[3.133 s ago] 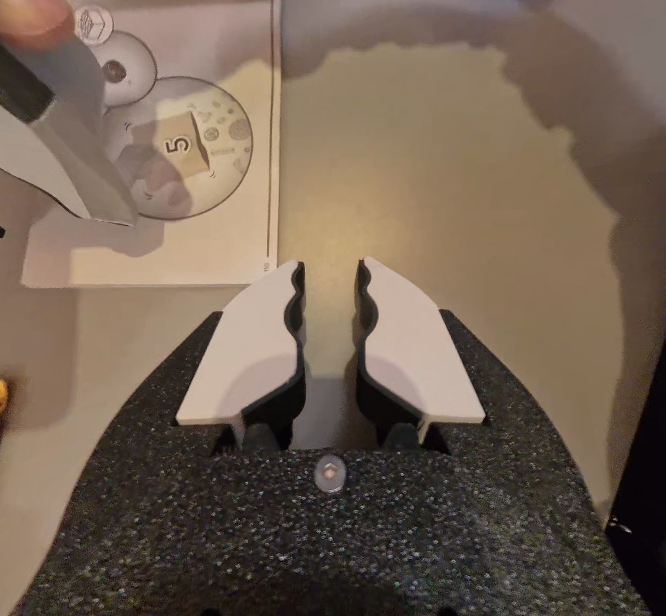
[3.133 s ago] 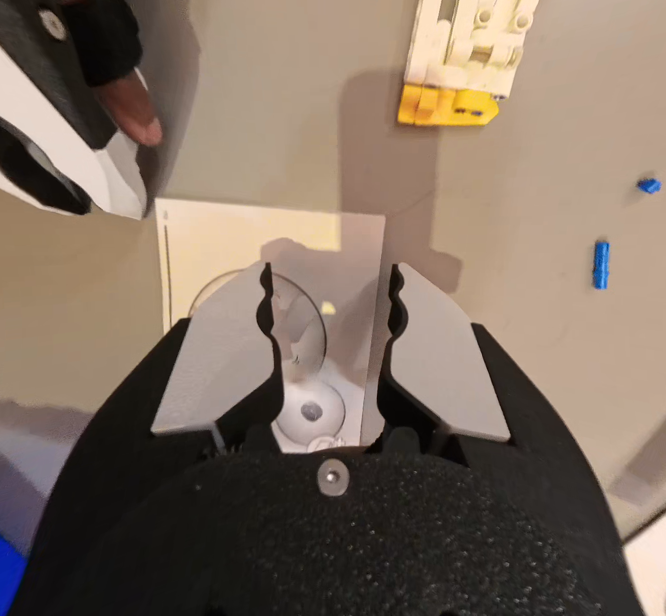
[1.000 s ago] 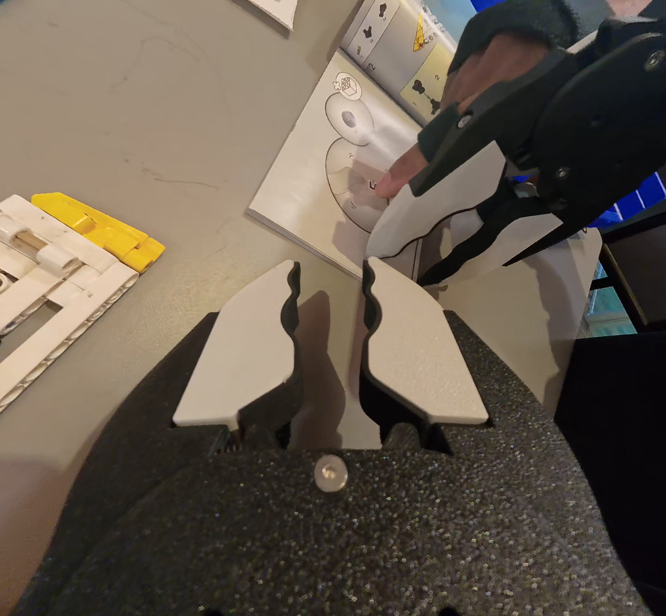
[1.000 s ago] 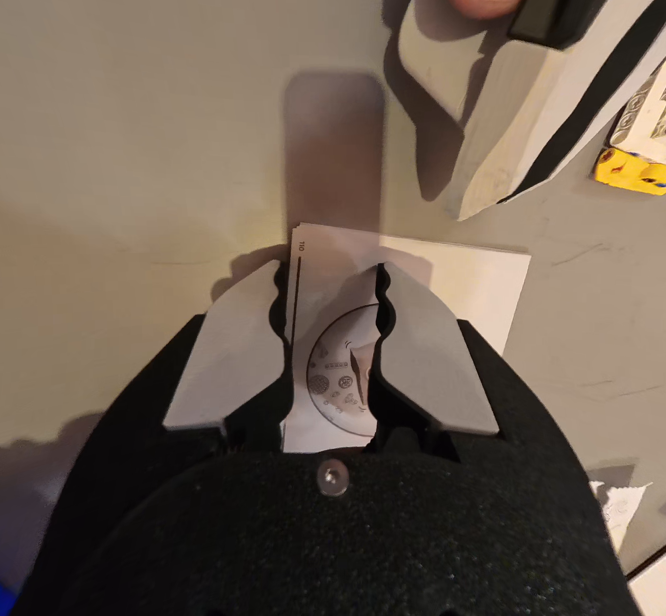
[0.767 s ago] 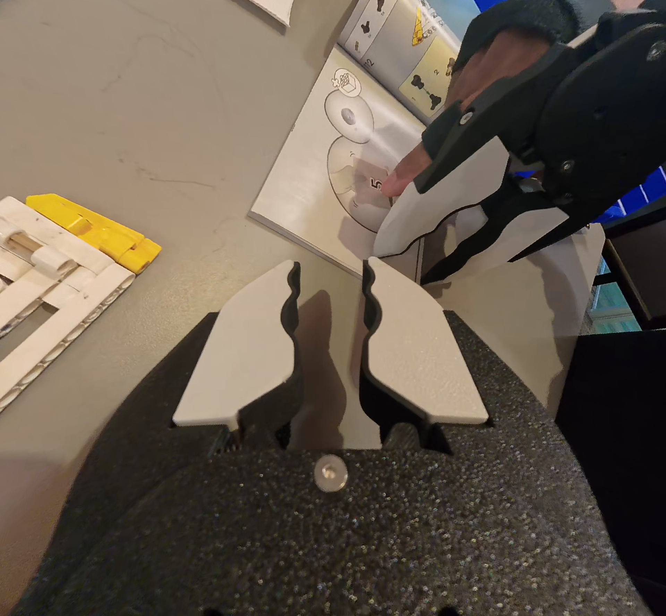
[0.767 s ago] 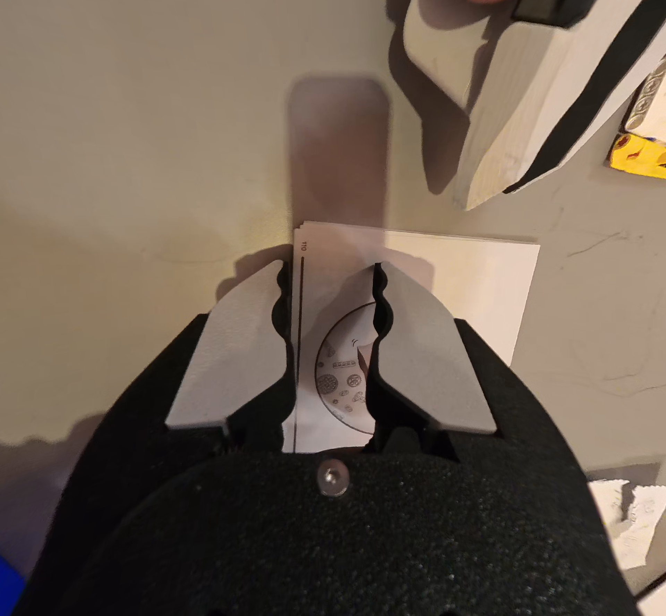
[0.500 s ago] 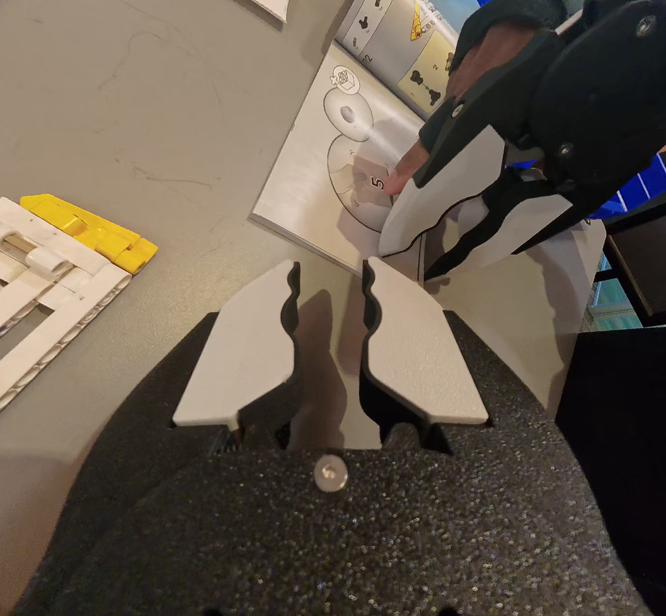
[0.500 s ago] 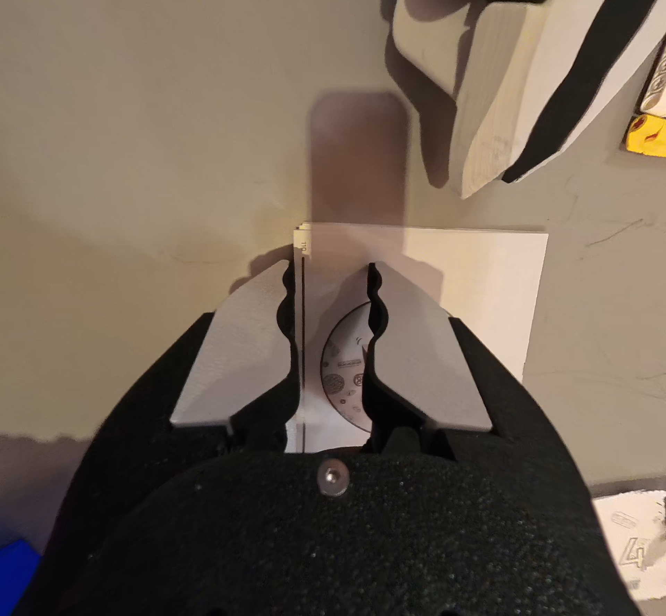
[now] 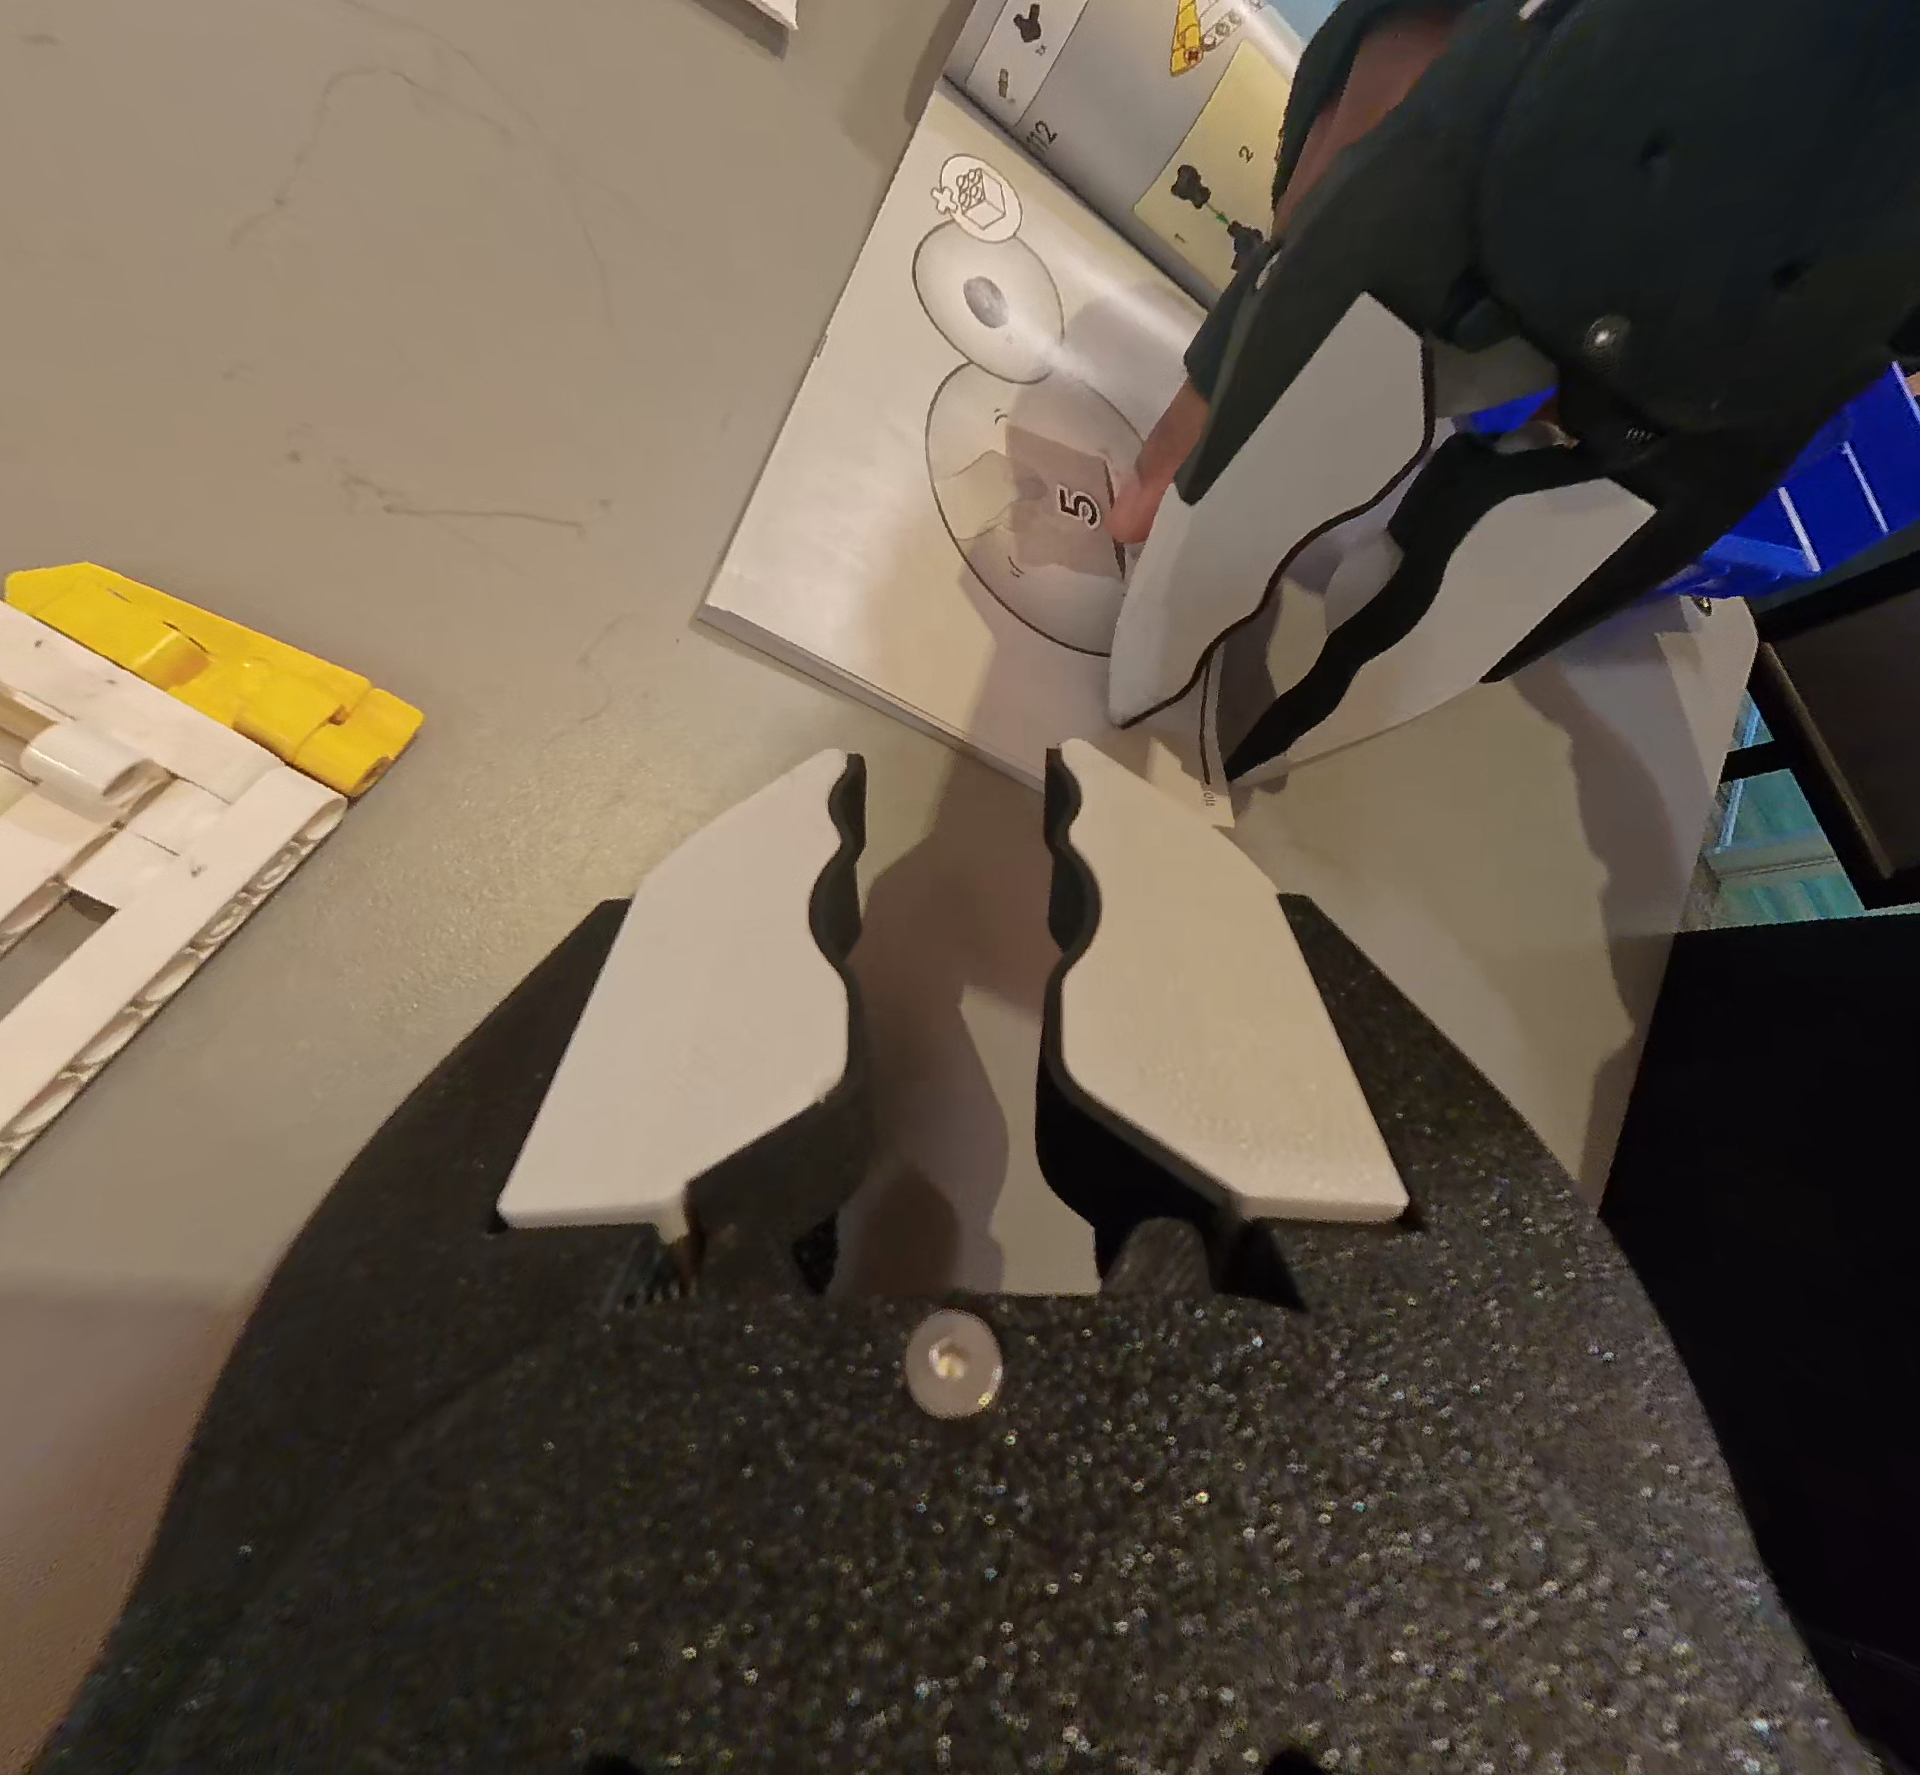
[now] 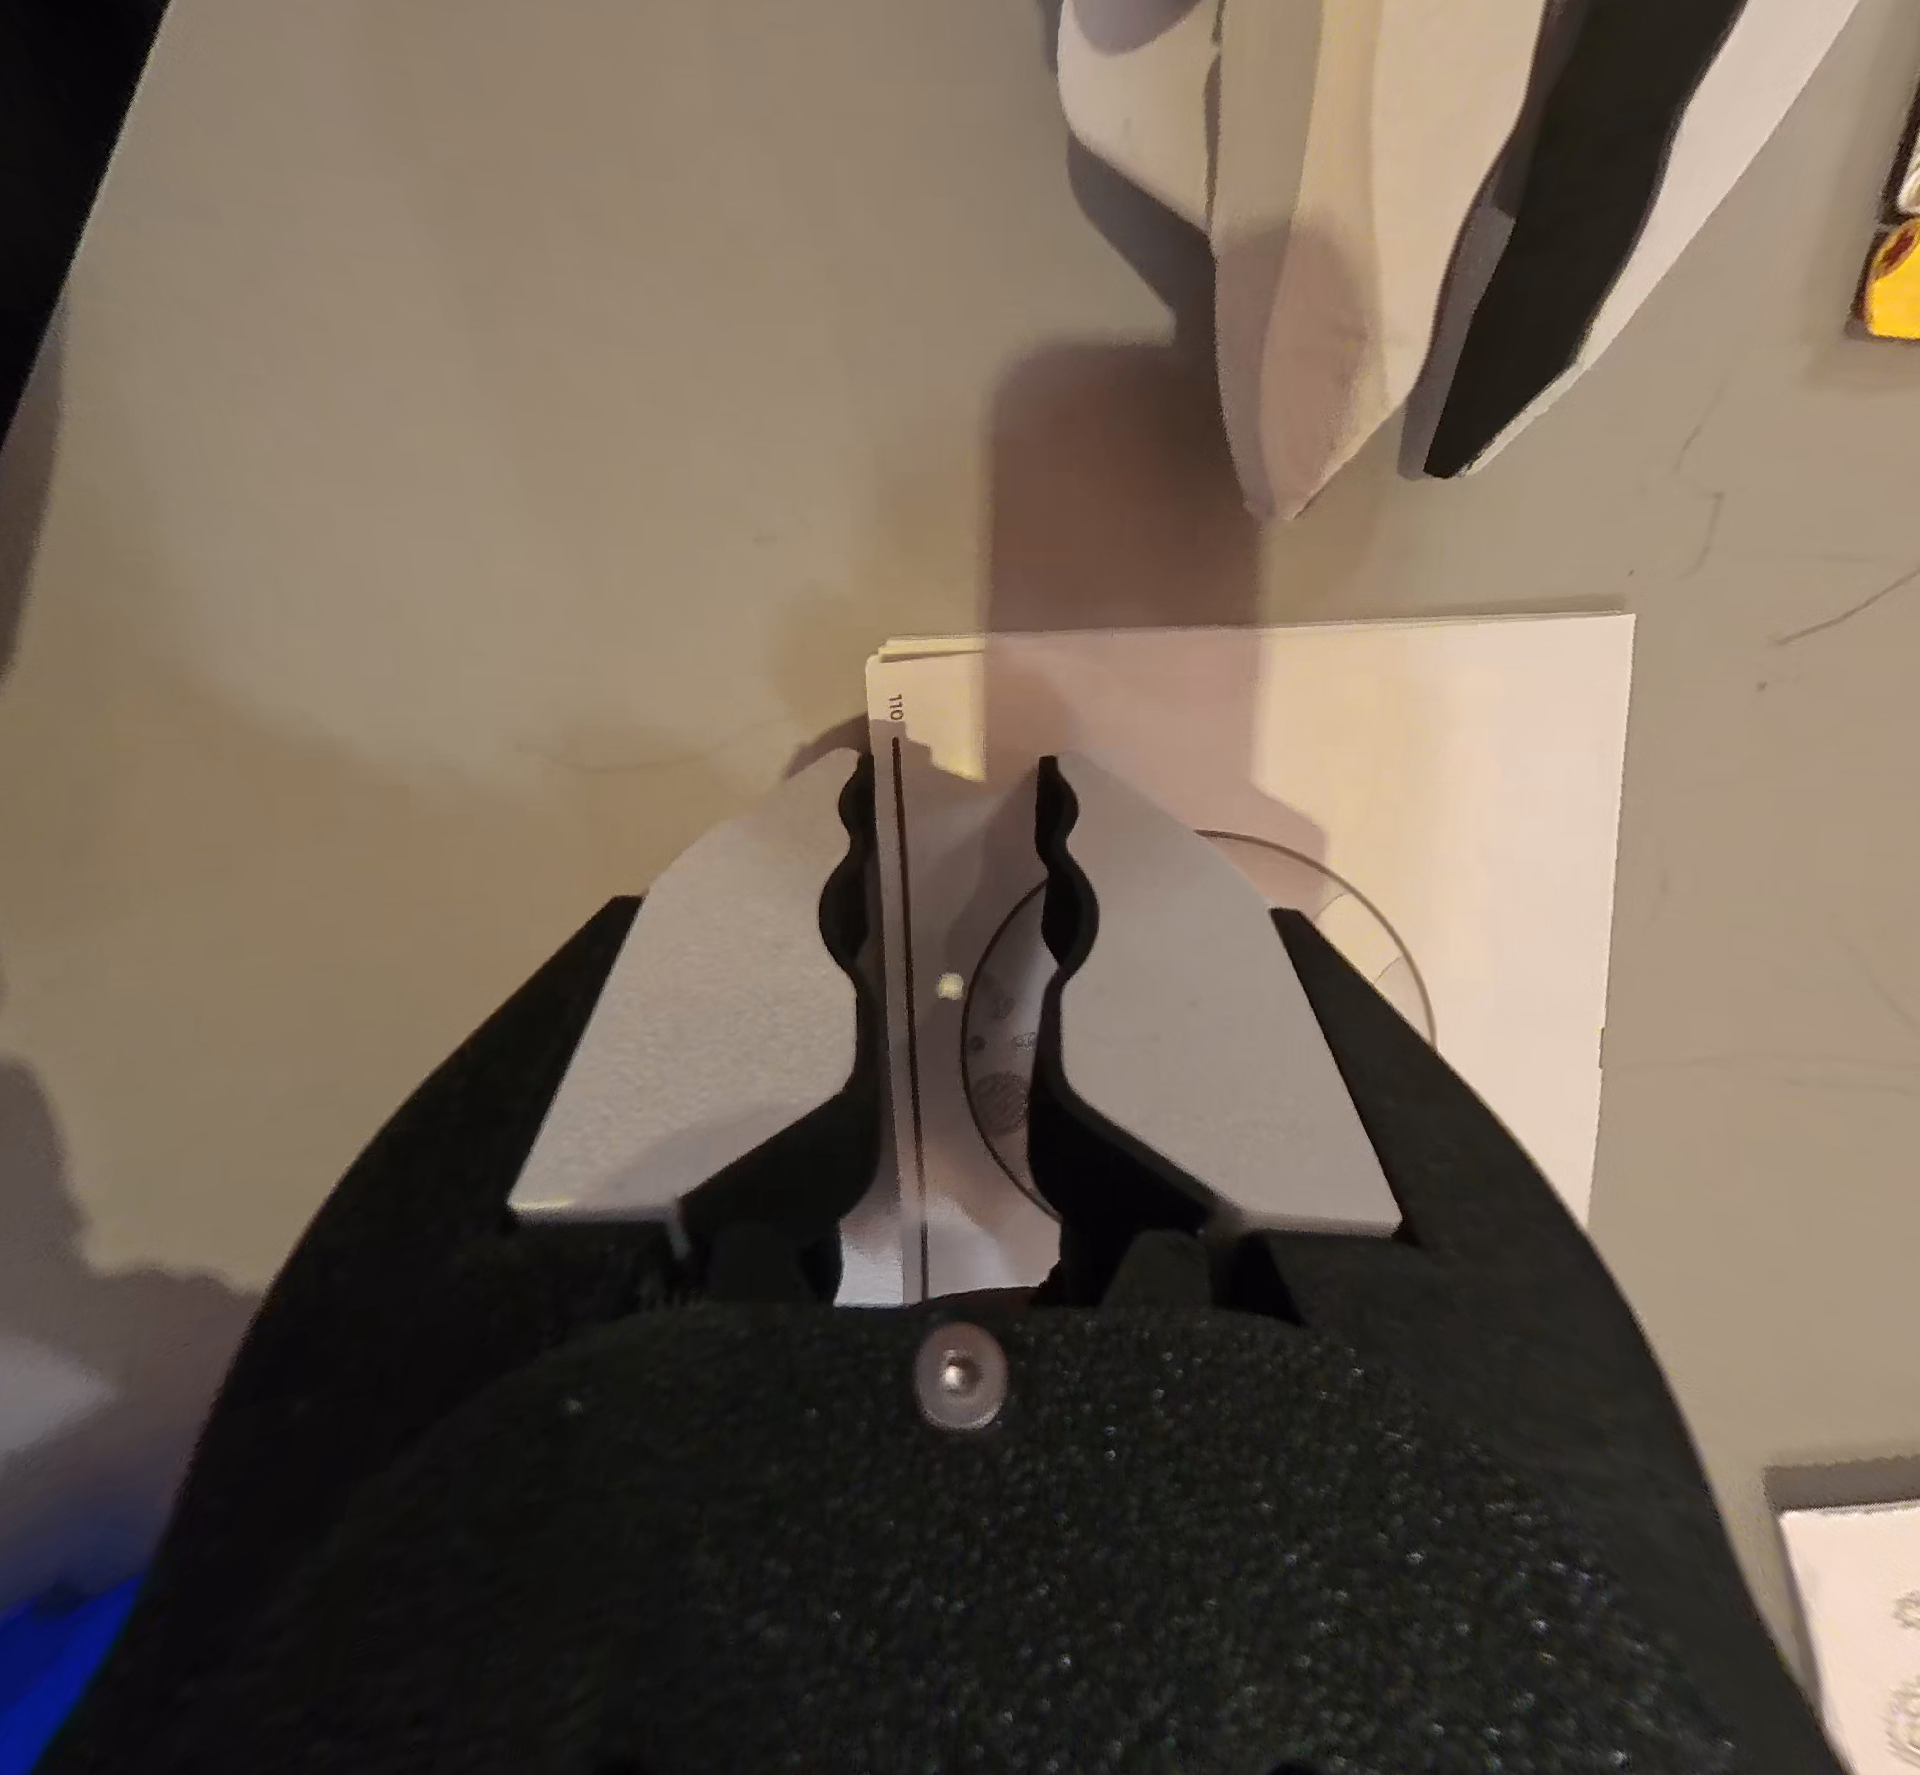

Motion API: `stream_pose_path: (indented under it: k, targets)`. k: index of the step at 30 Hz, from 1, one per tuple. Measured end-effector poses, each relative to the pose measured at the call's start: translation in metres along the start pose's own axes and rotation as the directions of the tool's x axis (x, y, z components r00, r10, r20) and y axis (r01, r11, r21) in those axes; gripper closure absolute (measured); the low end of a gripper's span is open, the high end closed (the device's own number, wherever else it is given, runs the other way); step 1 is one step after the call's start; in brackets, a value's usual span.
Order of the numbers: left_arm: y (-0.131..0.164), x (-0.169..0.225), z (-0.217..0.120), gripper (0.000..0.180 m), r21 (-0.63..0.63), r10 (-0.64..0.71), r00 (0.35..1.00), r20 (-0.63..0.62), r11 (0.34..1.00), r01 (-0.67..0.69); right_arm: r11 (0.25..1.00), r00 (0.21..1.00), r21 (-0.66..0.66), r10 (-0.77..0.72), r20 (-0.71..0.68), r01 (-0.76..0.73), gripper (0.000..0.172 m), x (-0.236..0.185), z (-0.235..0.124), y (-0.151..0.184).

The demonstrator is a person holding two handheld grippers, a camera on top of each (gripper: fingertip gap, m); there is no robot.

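At booklet (image 10: 1455, 790) corner, right gripper (image 10: 951, 769) straddles the page edge, jaws narrow, pads not yet pressing paper. Left gripper (image 9: 951, 769) hovers just beside over table (image 9: 416, 271), jaws narrow, bare. Judgement: catch only the top leaf, pinch near the corner, avoid creasing. Brick frame (image 9: 125, 790) lies apart.

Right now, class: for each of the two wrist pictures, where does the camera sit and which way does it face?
Left wrist view: sits on the left gripper, facing along the grey table toward the right gripper; own open fingers show.
Right wrist view: sits on the right gripper, facing down at the white printed instruction booklet; own fingers straddle its corner.
Shared: booklet, both grippers, yellow-and-white brick assembly.
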State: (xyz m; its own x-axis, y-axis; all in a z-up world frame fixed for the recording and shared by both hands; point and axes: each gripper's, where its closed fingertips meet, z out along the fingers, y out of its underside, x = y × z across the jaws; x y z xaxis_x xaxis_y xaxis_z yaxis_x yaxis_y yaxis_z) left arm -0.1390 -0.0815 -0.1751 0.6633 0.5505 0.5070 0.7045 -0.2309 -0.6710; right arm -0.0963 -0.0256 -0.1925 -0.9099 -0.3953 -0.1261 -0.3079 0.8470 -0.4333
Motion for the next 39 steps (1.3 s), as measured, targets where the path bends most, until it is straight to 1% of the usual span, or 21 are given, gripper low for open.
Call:
stream_pose_path:
  k: [2, 7, 12, 22, 26, 28, 30, 32, 35, 37, 39]
  targets:
    - [0.0, 0.0, 0.0, 0.147, -0.002, 0.002, 1.0, 0.0, 1.0, -0.002, 1.0, 1.0, 0.005, 0.013, 0.005, -0.013, 0.144, -0.001, -0.001, 0.001]
    - [0.0, 0.0, 0.0, 0.147, -0.004, 0.006, 1.0, 0.001, 1.0, -0.006, 0.998, 0.999, 0.026, 0.049, 0.0, -0.049, 0.153, -0.001, -0.004, 0.001]
    - [0.001, 0.001, 0.001, 0.147, -0.007, 0.012, 1.0, 0.004, 1.0, -0.012, 0.997, 0.997, 0.036, 0.076, -0.034, -0.075, 0.162, 0.002, -0.006, 0.002]
    - [0.001, 0.002, 0.002, 0.147, -0.013, 0.026, 1.0, 0.006, 1.0, -0.026, 0.989, 0.989, 0.074, 0.135, -0.067, -0.13, 0.171, 0.001, -0.011, 0.0]
    - [0.004, 0.005, 0.003, 0.147, -0.032, 0.057, 0.998, 0.0, 0.998, -0.057, 0.987, 0.984, 0.066, 0.153, -0.093, -0.147, 0.172, 0.002, -0.01, 0.001]
    - [0.007, 0.01, 0.005, 0.147, -0.051, 0.107, 0.994, -0.011, 0.993, -0.107, 0.985, 0.98, 0.065, 0.169, -0.105, -0.163, 0.172, 0.002, -0.01, 0.001]
    - [0.012, 0.02, 0.008, 0.147, -0.076, 0.206, 0.978, -0.031, 0.975, -0.208, 0.982, 0.976, 0.066, 0.183, -0.117, -0.176, 0.172, 0.002, -0.01, 0.001]
    - [0.018, 0.03, 0.012, 0.146, -0.101, 0.336, 0.941, -0.051, 0.935, -0.339, 0.981, 0.974, 0.069, 0.19, -0.126, -0.182, 0.172, 0.002, -0.01, 0.001]
    - [0.023, 0.037, 0.018, 0.144, -0.118, 0.514, 0.857, -0.044, 0.849, -0.515, 0.979, 0.971, 0.079, 0.197, -0.132, -0.188, 0.172, 0.002, -0.011, 0.0]
    - [0.021, 0.036, 0.021, 0.143, -0.115, 0.576, 0.817, -0.028, 0.81, -0.575, 0.978, 0.971, 0.087, 0.199, -0.135, -0.188, 0.172, 0.002, -0.012, -0.001]
    - [0.02, 0.038, 0.022, 0.145, -0.106, 0.582, 0.812, -0.04, 0.806, -0.582, 0.978, 0.971, 0.094, 0.197, -0.138, -0.185, 0.172, 0.001, -0.012, -0.001]
